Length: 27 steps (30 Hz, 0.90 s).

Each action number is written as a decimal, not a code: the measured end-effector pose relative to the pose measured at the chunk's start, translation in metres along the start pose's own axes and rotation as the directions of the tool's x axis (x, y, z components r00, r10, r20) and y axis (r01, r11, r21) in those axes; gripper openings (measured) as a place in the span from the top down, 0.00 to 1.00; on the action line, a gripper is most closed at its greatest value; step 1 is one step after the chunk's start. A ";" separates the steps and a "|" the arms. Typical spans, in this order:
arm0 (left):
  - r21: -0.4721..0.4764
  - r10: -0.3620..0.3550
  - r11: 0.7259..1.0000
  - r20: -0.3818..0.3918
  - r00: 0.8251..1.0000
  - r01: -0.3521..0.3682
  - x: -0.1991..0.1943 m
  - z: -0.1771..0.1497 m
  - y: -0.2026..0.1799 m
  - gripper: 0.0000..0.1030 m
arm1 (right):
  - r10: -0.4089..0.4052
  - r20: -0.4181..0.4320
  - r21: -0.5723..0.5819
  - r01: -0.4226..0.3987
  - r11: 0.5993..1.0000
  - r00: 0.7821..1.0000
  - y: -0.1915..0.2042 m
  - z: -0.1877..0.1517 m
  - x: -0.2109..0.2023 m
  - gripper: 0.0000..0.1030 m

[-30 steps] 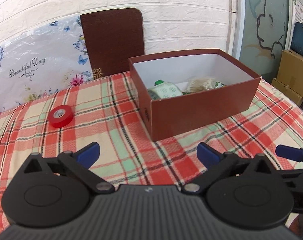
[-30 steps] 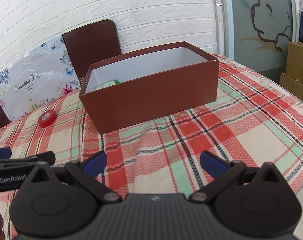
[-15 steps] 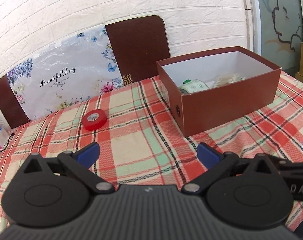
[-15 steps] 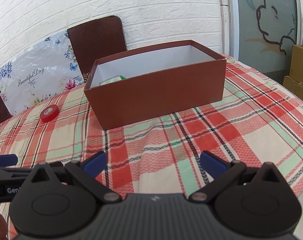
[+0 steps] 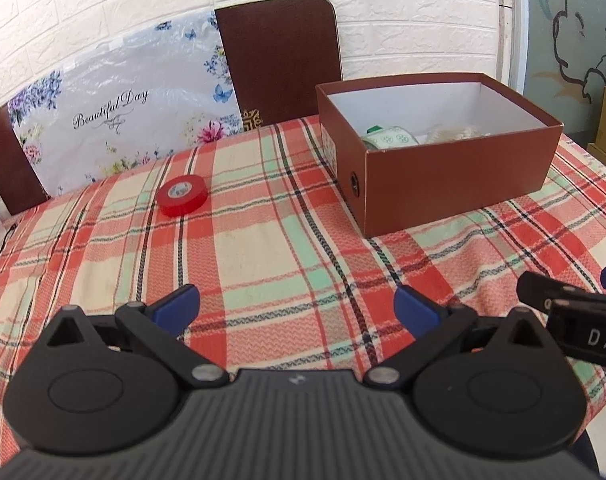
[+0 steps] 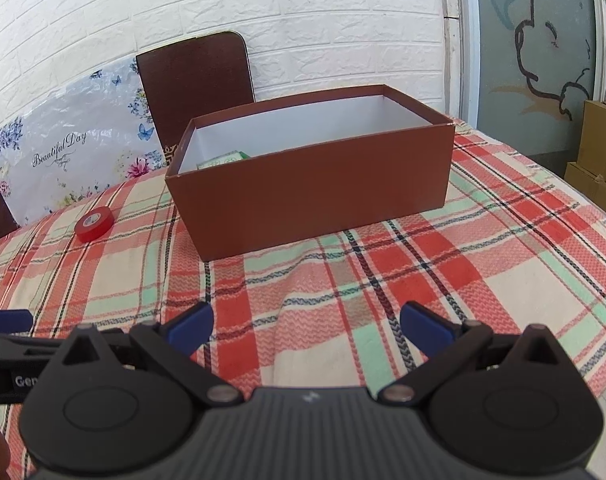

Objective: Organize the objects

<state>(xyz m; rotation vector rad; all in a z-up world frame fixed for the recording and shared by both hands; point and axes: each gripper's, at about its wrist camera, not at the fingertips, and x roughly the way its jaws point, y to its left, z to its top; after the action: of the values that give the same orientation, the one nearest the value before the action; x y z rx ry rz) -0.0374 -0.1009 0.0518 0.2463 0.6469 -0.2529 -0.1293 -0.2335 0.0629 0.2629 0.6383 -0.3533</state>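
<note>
From the left wrist, the left gripper [image 5: 297, 308] hangs wide apart and empty above the plaid tablecloth [image 5: 263, 248], the red tape roll [image 5: 182, 199] lying flat well ahead, left of the brown box [image 5: 455, 184]. From the right wrist, the right gripper [image 6: 307, 326] gapes equally empty; the roll looks light and stiff, best pinched across its outer rim.

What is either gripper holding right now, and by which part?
Nothing. The left gripper and right gripper are both open and empty; the red tape roll lies untouched on the tablecloth.
</note>
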 end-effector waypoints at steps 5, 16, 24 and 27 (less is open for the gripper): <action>0.001 -0.006 1.000 -0.031 0.999 0.006 0.003 -0.005 0.000 0.00 | 0.001 -0.005 0.003 -0.001 1.000 1.000 0.000 -0.001 0.002 0.00; -0.004 -0.022 1.000 -0.073 0.997 0.021 0.012 -0.008 0.002 0.00 | 0.007 -0.014 0.012 -0.006 1.000 1.000 -0.003 -0.003 0.007 0.00; -0.007 -0.026 1.000 -0.091 0.995 0.026 0.017 -0.009 0.002 0.00 | 0.006 -0.015 0.014 -0.006 1.000 1.000 -0.004 -0.003 0.008 0.00; -0.006 -0.027 1.000 -0.090 0.996 0.027 0.018 -0.009 0.002 0.00 | 0.005 -0.015 0.013 -0.005 1.000 1.000 -0.003 -0.003 0.008 0.00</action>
<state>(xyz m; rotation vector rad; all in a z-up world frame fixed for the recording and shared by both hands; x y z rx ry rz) -0.0282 -0.0991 0.0344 0.2452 0.7409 -0.2673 -0.1265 -0.2373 0.0553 0.2802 0.6504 -0.3509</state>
